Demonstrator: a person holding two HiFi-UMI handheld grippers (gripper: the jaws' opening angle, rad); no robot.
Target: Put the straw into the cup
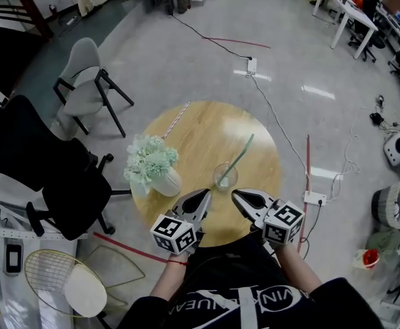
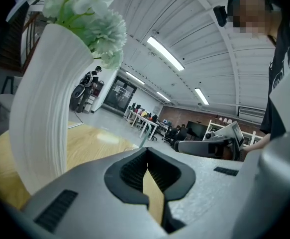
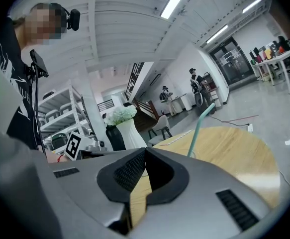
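Shows a round light-wood table (image 1: 200, 132) standing on a grey polished floor (image 1: 206, 67), the biggest thing in the head view. Carries near its left edge a white ribbed ceramic vase (image 1: 168, 182) topped with pale green flowers (image 1: 148, 157). Puts the left grey two-jaw gripper (image 1: 201, 196) at the near edge, just right of the vase, jaws pressed together at the tips with nothing between them, only tabletop visible through the notch behind. Puts the right grey two-jaw gripper (image 1: 237, 195) beside it, likewise closed and empty, its tips apart from the left one's. Sets the small clear glass cup (image 1: 225, 177) upright just beyond both pairs of tips and between them, right of the vase. Has the teal straw (image 1: 241, 153) already standing in that cup, leaning up and away to the right, clear of both grippers. Includes a thin pink-and-white striped straw (image 1: 175, 120) lying at the far left rim, well apart from the cup.
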